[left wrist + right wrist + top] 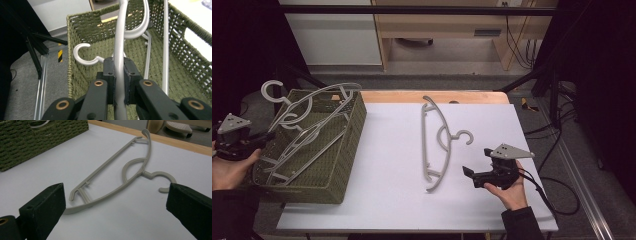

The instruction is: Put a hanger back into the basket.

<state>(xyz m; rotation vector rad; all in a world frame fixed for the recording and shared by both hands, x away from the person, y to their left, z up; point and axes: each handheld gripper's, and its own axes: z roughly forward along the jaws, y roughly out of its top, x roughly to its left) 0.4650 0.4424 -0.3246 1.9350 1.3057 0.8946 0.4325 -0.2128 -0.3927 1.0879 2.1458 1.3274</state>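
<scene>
At the far left of the table your left hand (229, 167) holds the left gripper (262, 136) just outside the left wall of the green woven basket (343, 165). Its jaws are closed tight on the curved shoulder of a grey hanger (119, 57), which runs up between the two pads in the left gripper view. That hanger's hook (82, 53) curls out to the left just past the jaw tips, above the basket floor.

In the high view the basket sits on the left part of the white tabletop (387, 165). It contains several grey hangers (307, 135), some leaning up over its far rim, and one hook (272, 90) pokes out beyond the far left corner.

To the right of the basket, well apart from it, a beige hanger (434, 142) lies flat on the tabletop, running from far to near with its hook (464, 136) pointing right.

Just to the right of that hanger's near end, your right hand (510, 190) holds the right gripper (471, 178). Its jaws stand wide apart and grip nothing. In the right gripper view the beige hanger (120, 178) lies on the table between and beyond them, untouched.
</scene>
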